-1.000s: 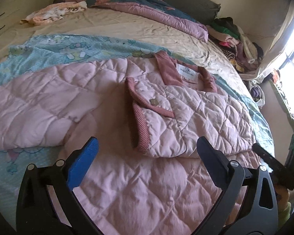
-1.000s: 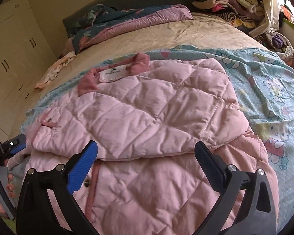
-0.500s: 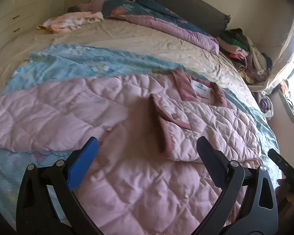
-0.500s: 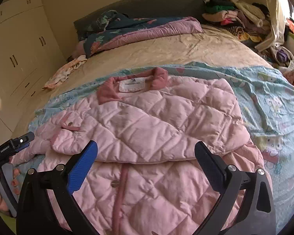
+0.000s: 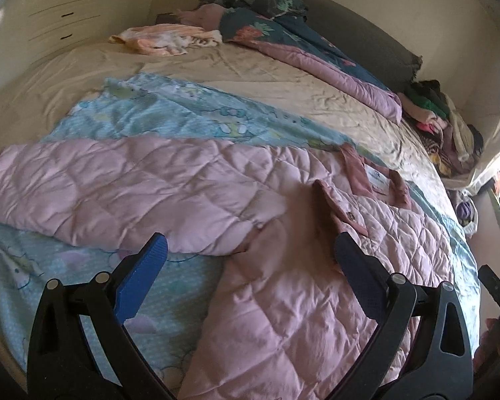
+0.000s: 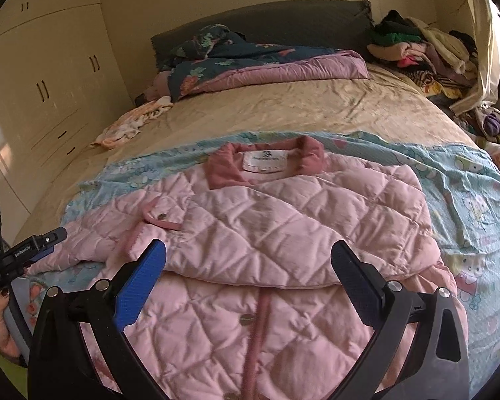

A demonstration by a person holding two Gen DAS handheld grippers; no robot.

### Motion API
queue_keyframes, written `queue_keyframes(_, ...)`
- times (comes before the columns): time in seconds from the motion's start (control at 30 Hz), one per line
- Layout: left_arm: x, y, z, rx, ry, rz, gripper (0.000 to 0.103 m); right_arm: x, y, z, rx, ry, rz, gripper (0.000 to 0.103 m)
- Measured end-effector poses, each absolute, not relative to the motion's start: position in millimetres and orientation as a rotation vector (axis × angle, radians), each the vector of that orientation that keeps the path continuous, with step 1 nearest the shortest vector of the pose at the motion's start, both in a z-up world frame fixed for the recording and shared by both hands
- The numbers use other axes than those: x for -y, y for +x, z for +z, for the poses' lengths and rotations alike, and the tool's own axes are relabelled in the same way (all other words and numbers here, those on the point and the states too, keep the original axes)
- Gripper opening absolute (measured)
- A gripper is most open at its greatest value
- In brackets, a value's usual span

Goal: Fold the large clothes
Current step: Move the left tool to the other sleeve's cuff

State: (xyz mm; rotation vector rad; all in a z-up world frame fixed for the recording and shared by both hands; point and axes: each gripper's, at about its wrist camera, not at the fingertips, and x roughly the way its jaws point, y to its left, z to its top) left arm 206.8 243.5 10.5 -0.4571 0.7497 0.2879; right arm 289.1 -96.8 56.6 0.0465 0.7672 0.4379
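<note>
Bed (image 6: 316, 106): beige sheet bare across the middle. Far end taken by a dark floral quilt (image 6: 250, 63) against the headboard; a clothes pile (image 6: 423, 53) fills the far right corner; a small pale garment (image 6: 130, 123) lies near the left edge, beside the wardrobe (image 6: 43, 76).

Blue cartoon-print sheet (image 6: 466, 193): spread over the near half of the bed, showing on both sides of the jacket.

Pink quilted jacket (image 6: 283, 226): lies on the blue sheet, collar toward the headboard, label up. Its right sleeve is folded across the chest; its left sleeve (image 5: 116, 193) stretches out flat toward the bed's left edge.

Left claw (image 5: 250, 260): fingers wide apart, holding nothing, hovering above the jacket where the outstretched sleeve joins the body.

Right claw (image 6: 248, 260): fingers wide apart, holding nothing, hovering above the folded sleeve's lower edge and the buttoned front.
</note>
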Motion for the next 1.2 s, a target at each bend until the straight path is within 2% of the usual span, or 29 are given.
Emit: queue_keyframes(1.2,-336,153,24,-0.656,-0.619,0.467,0.094,-68,255,106,-0.690,-0.130,0.696,0.099)
